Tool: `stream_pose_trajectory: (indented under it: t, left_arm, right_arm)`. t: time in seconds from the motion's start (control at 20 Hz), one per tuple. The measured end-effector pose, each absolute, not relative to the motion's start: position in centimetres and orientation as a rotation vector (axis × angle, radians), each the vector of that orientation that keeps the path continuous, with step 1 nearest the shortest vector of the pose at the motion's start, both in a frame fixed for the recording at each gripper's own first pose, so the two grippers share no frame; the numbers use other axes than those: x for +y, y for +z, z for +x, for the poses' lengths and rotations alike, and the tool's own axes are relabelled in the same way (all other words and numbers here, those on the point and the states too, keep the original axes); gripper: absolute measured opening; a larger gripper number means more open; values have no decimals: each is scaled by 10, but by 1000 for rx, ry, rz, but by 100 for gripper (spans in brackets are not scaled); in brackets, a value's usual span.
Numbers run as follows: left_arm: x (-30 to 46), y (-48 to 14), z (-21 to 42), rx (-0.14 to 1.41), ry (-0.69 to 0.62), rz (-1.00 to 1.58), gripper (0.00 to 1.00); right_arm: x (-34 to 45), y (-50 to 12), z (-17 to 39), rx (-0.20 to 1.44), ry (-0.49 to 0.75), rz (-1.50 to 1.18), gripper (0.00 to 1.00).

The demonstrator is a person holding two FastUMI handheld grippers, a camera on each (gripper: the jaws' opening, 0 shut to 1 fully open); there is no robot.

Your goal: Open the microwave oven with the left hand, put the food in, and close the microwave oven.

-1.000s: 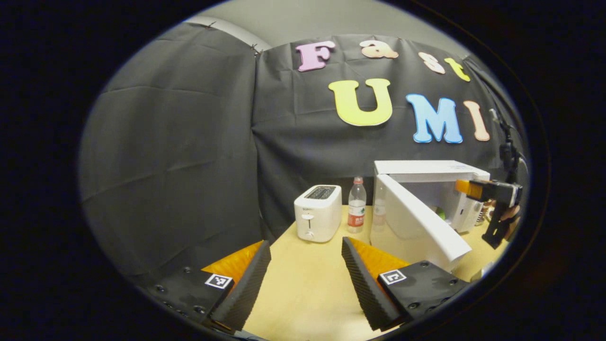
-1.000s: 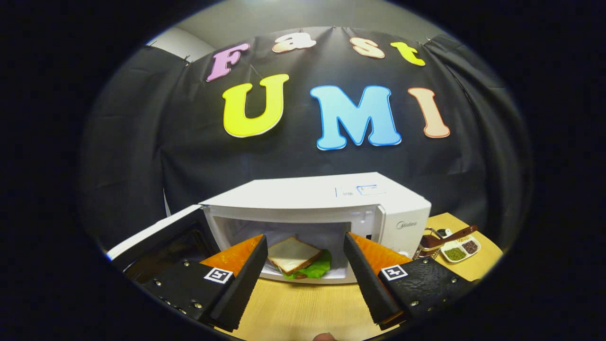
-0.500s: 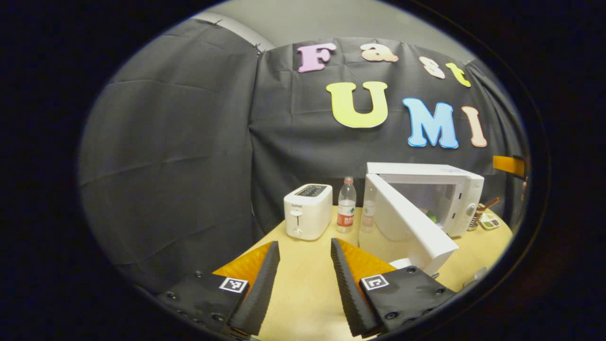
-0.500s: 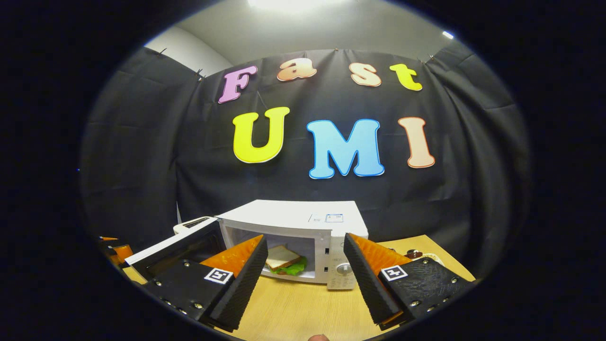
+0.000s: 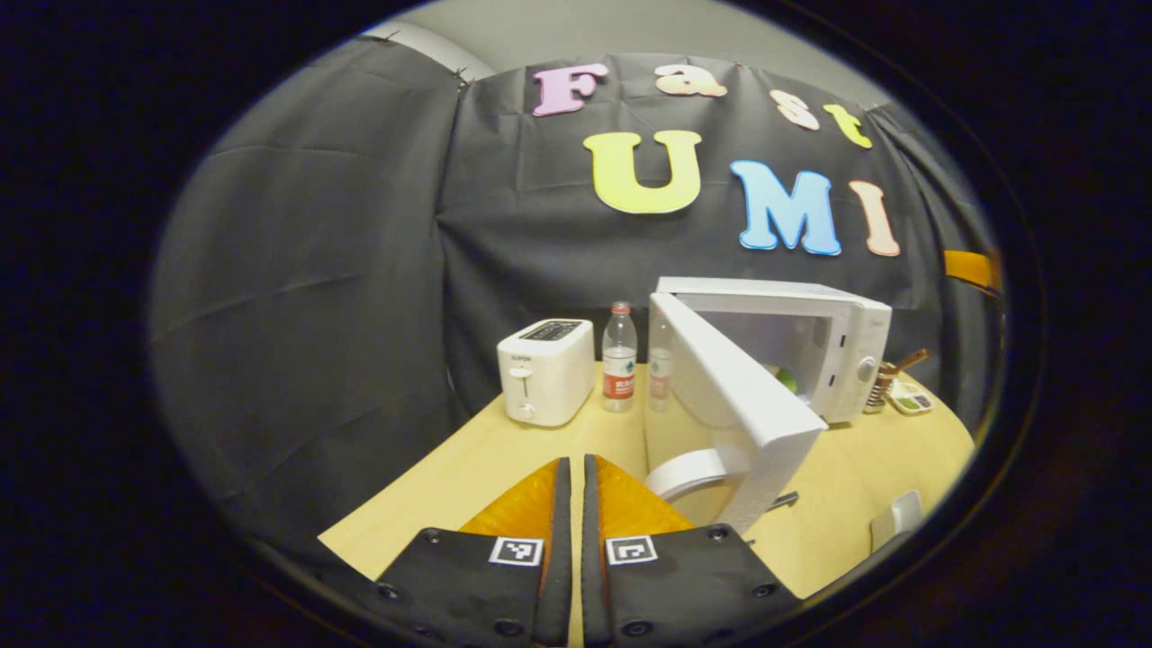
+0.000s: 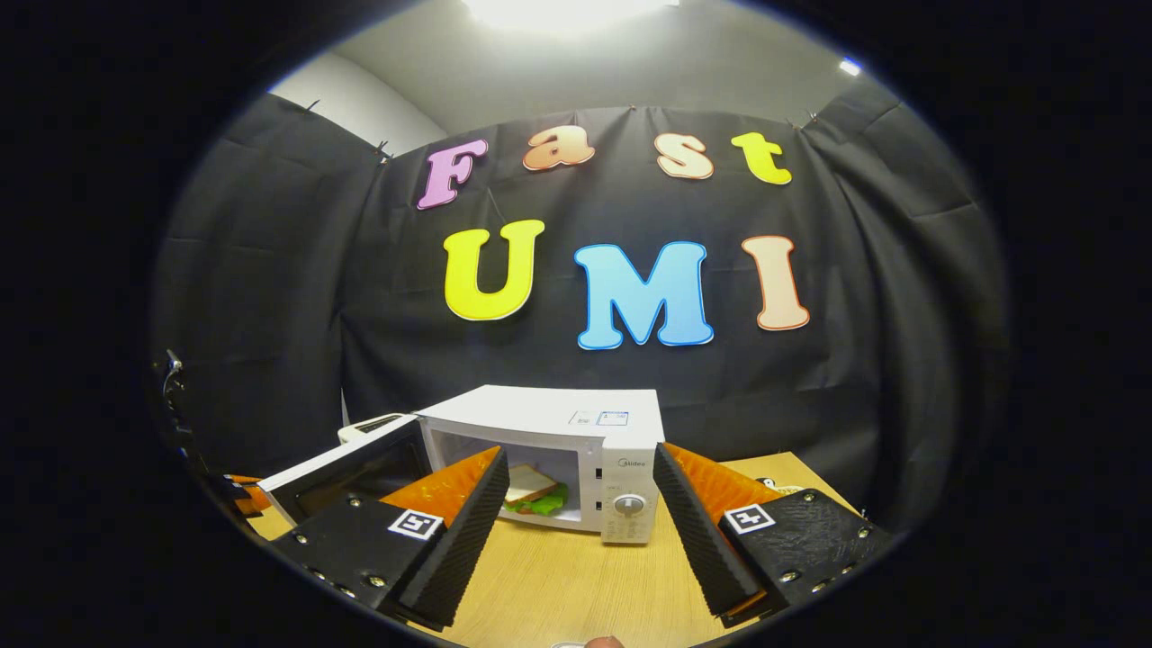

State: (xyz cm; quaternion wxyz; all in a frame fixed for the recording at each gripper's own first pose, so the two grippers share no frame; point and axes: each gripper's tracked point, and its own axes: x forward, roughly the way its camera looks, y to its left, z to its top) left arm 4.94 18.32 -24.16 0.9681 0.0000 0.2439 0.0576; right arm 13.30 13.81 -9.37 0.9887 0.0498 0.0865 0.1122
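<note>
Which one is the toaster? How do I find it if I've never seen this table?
Find the big white microwave with its door swung open. Left of it stand two water bottles, then the toaster: a small white box with slots on top and a front lever.

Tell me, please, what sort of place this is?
Probably a staged kitchen booth for recording: a microwave oven, a toaster and a water bottle on a wooden table, backed by black cloth.

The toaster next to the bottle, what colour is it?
White; the toaster shows best in the left gripper view.
</note>
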Motion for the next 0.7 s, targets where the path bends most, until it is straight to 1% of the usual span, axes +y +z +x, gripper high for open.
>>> stream_pose_trajectory:
  t: [0.05, 0.35, 0.7]
  left_arm:
    - [182, -246, 52, 490, 117, 22, 7]
    - [143, -245, 58, 493, 23, 16, 7]
    - [88, -245, 79, 487, -110, 13, 7]
  right_arm:
    - [136, -93, 132, 171, 223, 97, 98]
    - [131, -102, 126, 197, 211, 87, 98]
    - [117, -102, 125, 208, 170, 87, 98]
